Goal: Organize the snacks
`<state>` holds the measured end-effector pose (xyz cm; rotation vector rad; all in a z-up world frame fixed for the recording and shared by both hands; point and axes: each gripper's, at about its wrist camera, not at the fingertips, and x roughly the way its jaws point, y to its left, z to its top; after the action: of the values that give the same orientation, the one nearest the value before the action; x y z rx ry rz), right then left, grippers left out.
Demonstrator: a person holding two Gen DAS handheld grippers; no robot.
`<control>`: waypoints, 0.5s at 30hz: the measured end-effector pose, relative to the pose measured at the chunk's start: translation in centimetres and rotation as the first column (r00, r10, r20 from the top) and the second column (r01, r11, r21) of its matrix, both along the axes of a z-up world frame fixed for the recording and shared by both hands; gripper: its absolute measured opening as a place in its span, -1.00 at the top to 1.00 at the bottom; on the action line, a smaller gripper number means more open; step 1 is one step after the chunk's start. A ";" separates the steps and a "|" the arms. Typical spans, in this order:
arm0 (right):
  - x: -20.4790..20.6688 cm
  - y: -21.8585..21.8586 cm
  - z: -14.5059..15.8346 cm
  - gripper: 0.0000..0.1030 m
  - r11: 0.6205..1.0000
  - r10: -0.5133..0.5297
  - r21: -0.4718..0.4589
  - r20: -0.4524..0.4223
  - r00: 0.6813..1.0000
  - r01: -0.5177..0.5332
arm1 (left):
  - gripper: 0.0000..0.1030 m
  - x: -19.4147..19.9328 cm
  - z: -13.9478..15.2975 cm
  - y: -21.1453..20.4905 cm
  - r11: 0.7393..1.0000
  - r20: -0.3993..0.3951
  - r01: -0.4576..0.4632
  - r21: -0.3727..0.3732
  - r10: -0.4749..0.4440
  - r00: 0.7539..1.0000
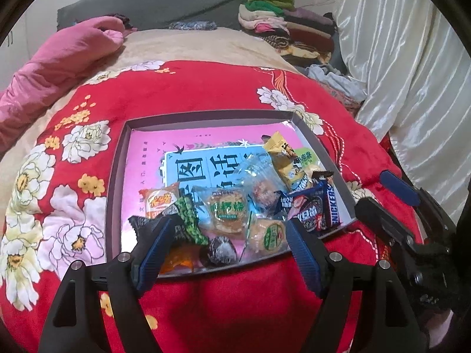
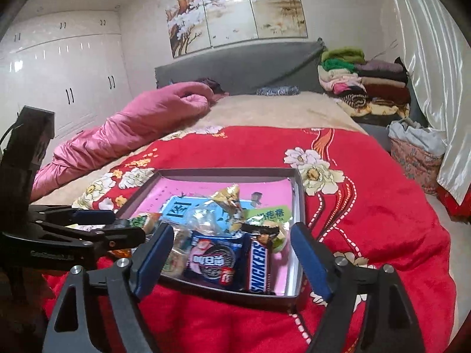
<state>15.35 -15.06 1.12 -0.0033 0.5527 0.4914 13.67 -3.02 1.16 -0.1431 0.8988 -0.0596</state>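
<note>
I have the snacks heaped in the near half of the shallow grey box [image 1: 116, 158], which sits on the red floral blanket [image 1: 206, 88] of the bed. The Snickers bar [image 2: 259, 260] lies in the near right part, its long axis running roughly away from me, side by side with the dark Oreo pack [image 2: 213, 260] on its left. My right gripper [image 2: 232, 261] hovers just short of the box's near wall, fingers spread wide with nothing between them, and both of those packs sit straight ahead in the gap, so I judge the right arm is the nearer one for them.

My left gripper [image 1: 228, 248] is likewise spread and empty (it frames the near-left pile). Ahead of it lie two round pastries in clear wrappers [image 1: 228, 209], a green patterned packet [image 1: 188, 220], an orange packet [image 1: 160, 201] and a small dark round sweet [image 1: 222, 250]. Farther back are a yellow packet [image 1: 282, 158] and a crumpled clear wrapper. A pink printed sheet [image 1: 206, 136] lines the box floor; its far half is bare.
</note>
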 end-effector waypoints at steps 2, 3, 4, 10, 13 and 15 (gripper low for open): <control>-0.6 0.3 0.1 -0.75 1.000 -0.002 0.004 0.001 1.000 0.002 | -0.54 -0.5 0.2 0.2 1.000 0.002 -0.006 0.004 0.006 1.000; -1.0 0.4 0.2 -0.76 1.000 0.000 0.002 0.005 1.000 0.000 | -0.54 -0.8 0.2 0.4 1.000 0.002 -0.011 0.006 0.011 1.000; -1.3 0.6 0.2 -0.83 1.000 0.000 -0.004 0.008 1.000 0.000 | -0.54 -0.9 0.3 0.5 1.000 0.001 -0.015 0.006 0.015 1.000; -2.7 0.3 0.1 -0.96 1.000 -0.029 -0.011 -0.011 1.000 0.029 | -0.54 -2.4 0.6 1.8 0.999 -0.002 -0.054 -0.007 0.054 0.999; -3.3 -0.2 -0.3 -0.97 0.999 -0.047 0.003 -0.054 0.997 0.048 | -0.54 -3.2 0.4 2.1 0.998 -0.009 -0.068 -0.013 0.068 0.998; -3.7 -0.5 -0.5 -0.97 0.998 -0.060 0.008 -0.077 0.995 0.061 | -0.54 -3.7 0.2 2.1 0.997 -0.016 -0.073 -0.018 0.073 0.997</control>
<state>11.70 -15.54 0.67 0.0425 0.6234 0.4370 9.96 -0.89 1.41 -0.1938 0.9075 0.0011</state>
